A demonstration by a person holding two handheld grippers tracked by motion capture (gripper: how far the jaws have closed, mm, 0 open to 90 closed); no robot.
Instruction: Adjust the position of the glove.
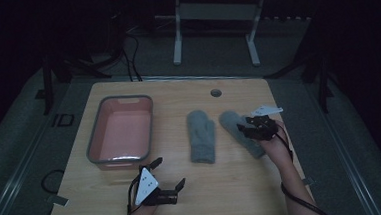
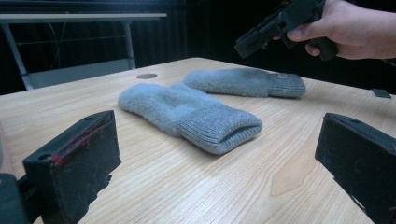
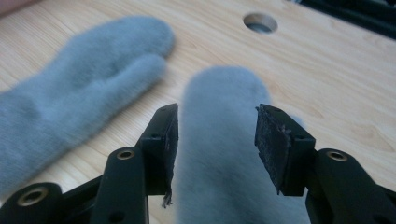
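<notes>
Hovering over the right-hand grey mitten [image 1: 241, 130], the right gripper [image 1: 252, 127] has its jaws apart, and nothing is pinched between them. In the right gripper view the right gripper [image 3: 216, 140] looks down its two black jaws at the mitten's rounded tip [image 3: 224, 154], which shows in the gap; the frame does not settle whether the pads touch the wool. In the left gripper view this gripper [image 2: 261, 35] is raised off the table, above the cuff end of that mitten [image 2: 243, 82], held in the person's right hand [image 2: 350, 28].

At about 9 o'clock from that mitten, just beside it and not touching, lies the second grey mitten [image 1: 202, 136], flat on the wooden table [image 1: 223, 185], fingertip end toward 12 o'clock and ribbed cuff toward 6 o'clock. A round hole [image 1: 216, 93] in the tabletop sits at 12 o'clock from the pair.

The left gripper [image 1: 168, 175] rests low near the table's 6 o'clock edge, jaws wide apart and holding nothing; in its own view the left gripper [image 2: 219, 163] frames bare wood with the nearer mitten's cuff [image 2: 219, 128] beyond.

At 9 o'clock from the mittens, well apart, stands a pink tub with a grey rim [image 1: 92, 138], just past the left gripper toward 11 o'clock.
</notes>
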